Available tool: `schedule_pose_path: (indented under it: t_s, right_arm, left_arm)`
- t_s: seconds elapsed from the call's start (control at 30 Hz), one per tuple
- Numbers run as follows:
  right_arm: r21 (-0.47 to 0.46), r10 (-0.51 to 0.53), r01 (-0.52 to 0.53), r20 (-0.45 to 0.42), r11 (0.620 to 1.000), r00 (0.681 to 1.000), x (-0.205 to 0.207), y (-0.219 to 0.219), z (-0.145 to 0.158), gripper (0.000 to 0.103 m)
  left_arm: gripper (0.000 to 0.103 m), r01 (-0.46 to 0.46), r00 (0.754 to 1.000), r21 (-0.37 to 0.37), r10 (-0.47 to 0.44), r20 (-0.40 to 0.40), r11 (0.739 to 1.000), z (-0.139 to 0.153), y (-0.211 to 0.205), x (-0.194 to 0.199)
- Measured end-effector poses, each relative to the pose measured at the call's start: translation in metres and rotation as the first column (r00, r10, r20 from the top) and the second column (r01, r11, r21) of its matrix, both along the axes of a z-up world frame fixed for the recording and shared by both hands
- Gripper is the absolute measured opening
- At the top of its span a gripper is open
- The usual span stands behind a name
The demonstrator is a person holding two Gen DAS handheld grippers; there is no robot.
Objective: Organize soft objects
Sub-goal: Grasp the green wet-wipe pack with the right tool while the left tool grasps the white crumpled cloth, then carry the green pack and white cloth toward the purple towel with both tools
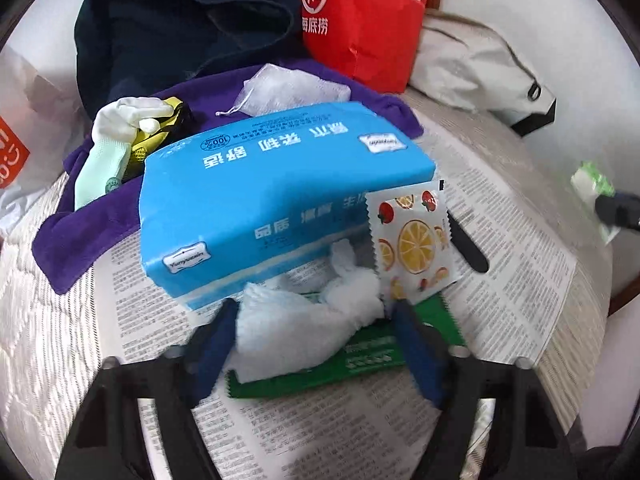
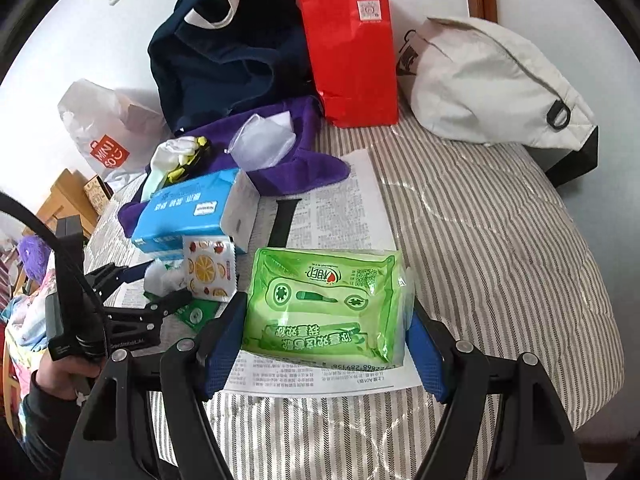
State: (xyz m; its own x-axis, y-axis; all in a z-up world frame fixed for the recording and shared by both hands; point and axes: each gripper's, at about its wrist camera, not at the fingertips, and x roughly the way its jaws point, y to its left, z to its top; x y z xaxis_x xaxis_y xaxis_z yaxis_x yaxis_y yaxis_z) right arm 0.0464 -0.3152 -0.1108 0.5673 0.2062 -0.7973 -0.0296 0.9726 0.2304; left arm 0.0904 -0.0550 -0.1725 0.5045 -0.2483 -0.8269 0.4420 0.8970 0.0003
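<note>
In the left wrist view my left gripper [image 1: 316,312] points down at a crumpled white tissue [image 1: 304,332] that lies on a green sachet [image 1: 360,356]. Its blue pads [image 1: 212,344] stand close on either side of the tissue, which looks unsqueezed. A blue tissue pack [image 1: 280,200] stands just behind, with a fruit-print sachet [image 1: 412,240] leaning on it. My right gripper [image 2: 328,307] is shut on a green wet-wipe pack [image 2: 320,280], held over the newspaper [image 2: 360,200]. From the right wrist view, the left gripper [image 2: 160,288] is at the left, around the tissue [image 2: 164,278].
A purple cloth [image 1: 88,232] with pale gloves [image 1: 120,128] and a clear pouch [image 1: 292,88] lies behind the blue pack. Further back are a navy bag [image 2: 228,60], a red paper bag [image 2: 352,40], a white bag [image 2: 492,84] and a plastic shopping bag [image 2: 104,128]. A black strap [image 1: 468,248] lies on the newspaper.
</note>
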Motion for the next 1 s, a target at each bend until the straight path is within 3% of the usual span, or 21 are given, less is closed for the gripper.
schedule_pose_path:
  t_s: [0.07,0.23,0.63,1.0]
  right_arm:
    - [0.003,-0.003,0.003,-0.005,1.0,1.0,-0.001,-0.002,-0.003,0.074]
    - [0.02,-0.006,0.006,-0.021,1.0,1.0,-0.002,-0.005,-0.009,0.074]
    - [0.025,0.026,-0.026,-0.025,0.999,0.999,0.0,0.003,-0.011,0.074]
    - [0.003,0.085,-0.085,-0.025,0.996,0.996,0.004,0.017,-0.002,0.074]
  left_arm:
    - [0.043,-0.005,1.0,-0.037,0.005,-0.001,0.999,0.001,0.002,0.0]
    - [0.024,-0.028,1.0,-0.08,0.028,-0.012,0.996,0.005,0.008,-0.001]
    - [0.023,-0.07,0.997,-0.1,0.068,-0.025,0.993,0.007,0.026,-0.005]
    - [0.023,-0.096,0.995,-0.136,0.097,-0.005,0.986,0.027,0.036,-0.012]
